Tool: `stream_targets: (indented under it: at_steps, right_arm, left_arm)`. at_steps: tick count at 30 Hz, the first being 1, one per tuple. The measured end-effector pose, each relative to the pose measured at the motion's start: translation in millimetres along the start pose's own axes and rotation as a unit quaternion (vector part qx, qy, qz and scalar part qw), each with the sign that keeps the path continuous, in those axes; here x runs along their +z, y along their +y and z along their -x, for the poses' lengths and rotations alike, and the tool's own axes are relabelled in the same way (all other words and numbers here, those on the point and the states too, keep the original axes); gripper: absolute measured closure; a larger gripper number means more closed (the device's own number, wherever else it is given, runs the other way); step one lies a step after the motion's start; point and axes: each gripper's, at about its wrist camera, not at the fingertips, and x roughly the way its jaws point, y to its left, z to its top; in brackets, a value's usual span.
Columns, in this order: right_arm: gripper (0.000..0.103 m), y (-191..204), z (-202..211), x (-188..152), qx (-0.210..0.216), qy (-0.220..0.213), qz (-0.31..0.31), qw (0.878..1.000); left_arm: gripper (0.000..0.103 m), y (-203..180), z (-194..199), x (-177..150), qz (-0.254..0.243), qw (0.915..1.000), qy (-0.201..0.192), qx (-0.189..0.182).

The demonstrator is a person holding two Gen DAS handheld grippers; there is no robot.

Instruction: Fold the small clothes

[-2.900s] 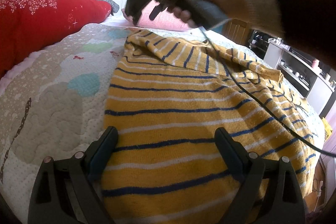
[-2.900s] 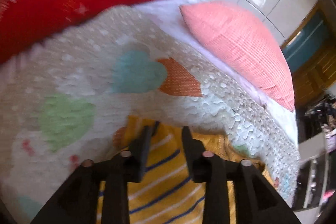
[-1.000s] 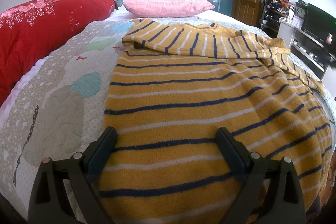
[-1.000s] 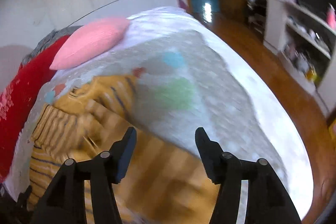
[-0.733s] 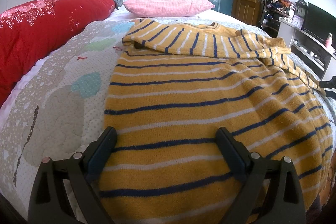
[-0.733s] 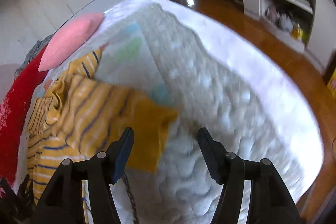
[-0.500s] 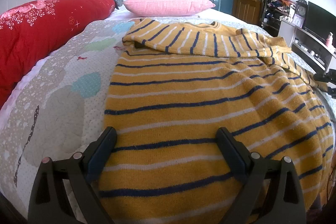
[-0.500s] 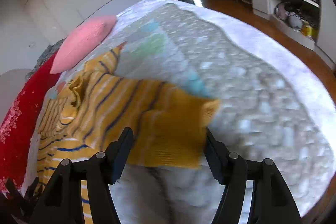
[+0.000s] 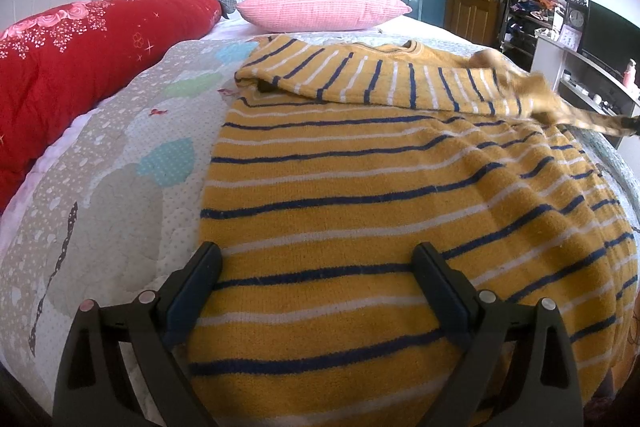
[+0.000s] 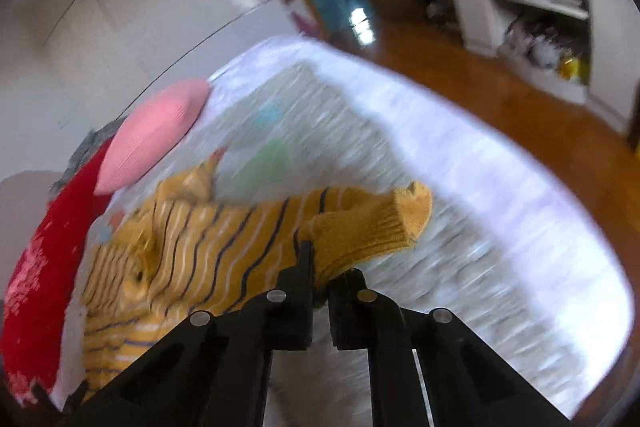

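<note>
The left gripper (image 9: 316, 277) is resting with its two fingers spread wide over the hem of the one sweater (image 9: 360, 187), holding nothing. The right gripper (image 10: 320, 277) is pinching the sweater's sleeve cuff (image 10: 372, 227) between its closed fingers. The sweater is yellow with navy and white stripes and is lying flat on the quilted bedspread (image 9: 120, 167). Farther back, one pink pillow (image 9: 320, 3) and one red quilt (image 9: 80, 47) are lying.

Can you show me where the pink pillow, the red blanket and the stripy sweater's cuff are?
pink pillow (image 9: 320, 3), left wrist view, middle of its front.
red blanket (image 9: 80, 67), left wrist view, its flowered top.
sweater cuff (image 10: 368, 227), right wrist view, ribbed band.
</note>
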Motion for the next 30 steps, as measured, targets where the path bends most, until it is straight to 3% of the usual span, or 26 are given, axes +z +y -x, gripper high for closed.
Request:
stream_targets:
  at_steps: [6, 10, 13, 21, 25, 30]
  right_arm:
    - [0.097, -52.9, 44.3, 41.7, -0.095, -0.064, -0.026, 0.993]
    - [0.097, -83.7, 64.1, 62.4, -0.103, -0.077, -0.061, 0.99]
    - [0.097, -79.3, 70.9, 73.2, -0.103, -0.081, -0.058, 0.99]
    - [0.097, 20.8, 64.4, 90.1, -0.05, -0.082, 0.02, 0.995]
    - [0.097, 106.6, 49.6, 87.1, -0.012, -0.071, 0.093, 0.993]
    - [0.097, 239.4, 15.7, 60.4, 0.041, -0.037, 0.2, 0.978]
  left_arm:
    - [0.007, 0.8, 0.7, 0.0, 0.0, 1.0, 0.0, 0.0]
    - [0.007, 0.0, 0.4, 0.1, 0.001, 1.0, 0.0, 0.001]
    - [0.007, 0.4, 0.5, 0.2, 0.001, 1.0, -0.002, 0.0]
    - [0.007, -5.1, 5.5, 4.3, -0.007, 0.9998, 0.003, 0.018]
    - [0.007, -9.0, 39.1, 2.7, 0.0, 0.9996, -0.026, 0.013]
    - [0.007, -2.8, 87.1, -9.1, 0.005, 0.9975, -0.071, 0.001]
